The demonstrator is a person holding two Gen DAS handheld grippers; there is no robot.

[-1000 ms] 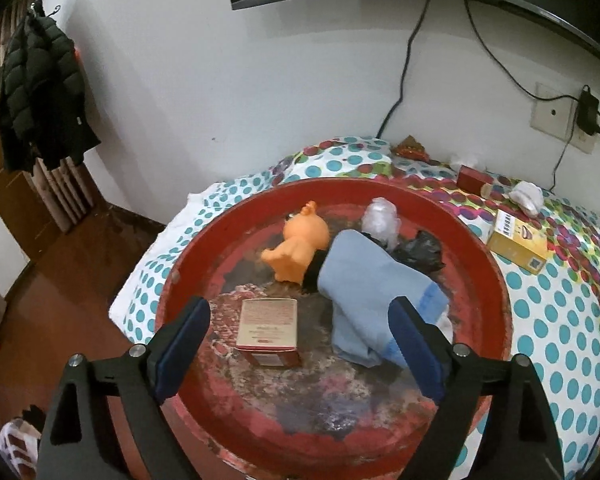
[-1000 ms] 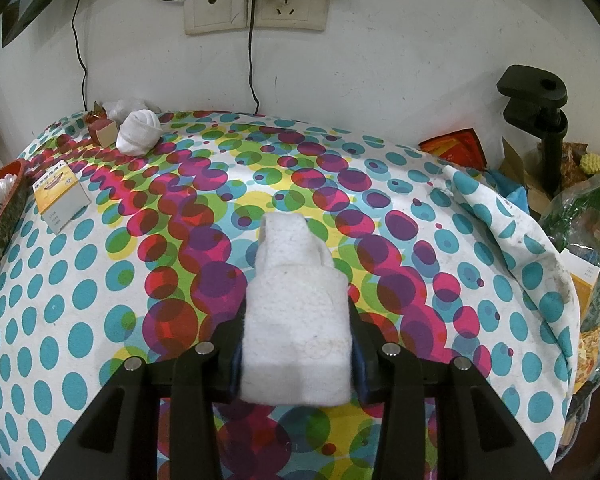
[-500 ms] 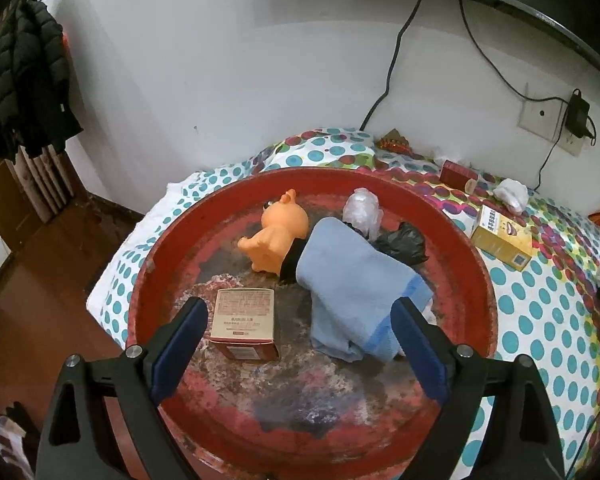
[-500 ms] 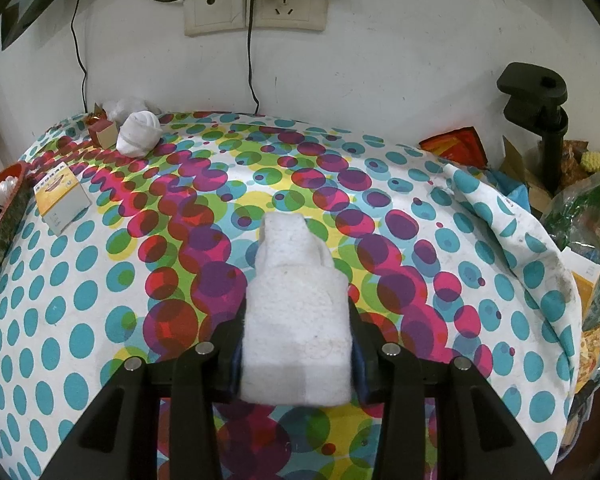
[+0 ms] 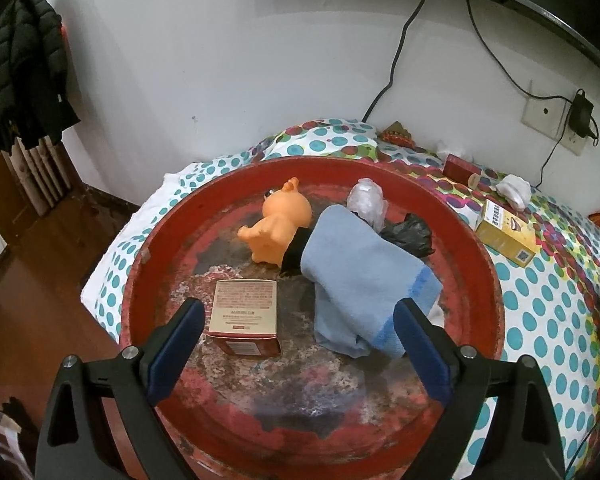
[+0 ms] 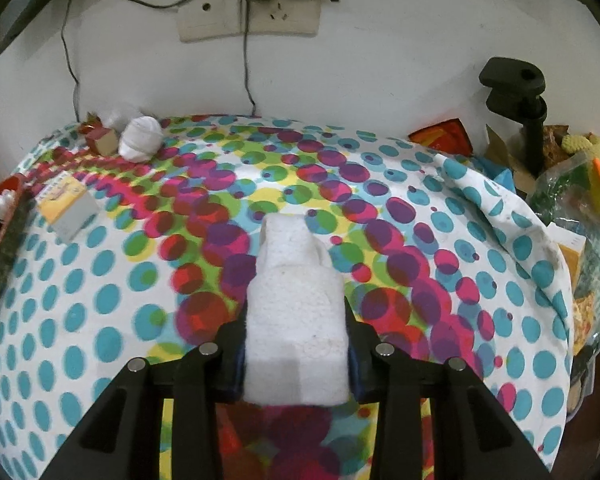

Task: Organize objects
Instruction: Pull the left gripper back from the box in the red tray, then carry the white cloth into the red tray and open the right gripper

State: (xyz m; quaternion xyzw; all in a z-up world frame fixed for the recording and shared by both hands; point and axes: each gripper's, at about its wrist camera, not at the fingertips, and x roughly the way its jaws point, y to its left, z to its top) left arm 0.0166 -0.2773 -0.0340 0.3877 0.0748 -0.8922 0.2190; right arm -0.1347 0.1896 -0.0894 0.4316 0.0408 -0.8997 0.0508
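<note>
Right hand-held gripper [image 6: 296, 354]: jaws closing, pads pressed on a white foam block [image 6: 294, 320] lifted over the dotted table [image 6: 100, 300]; not yet stowed.
Left hand-held gripper [image 5: 296, 344]: jaws opening, nothing between them, over the red tray [image 5: 488, 272].
In tray, apparently sorted: tan box [image 5: 244, 316], blue cloth [image 5: 360, 276], orange toy [image 5: 278, 228], black bag [image 5: 410, 234], clear wrap [image 5: 366, 202].
Outstanding on table, farther back: yellow box [image 5: 506, 232], white bundle [image 6: 140, 144], small red box [image 5: 460, 168].
</note>
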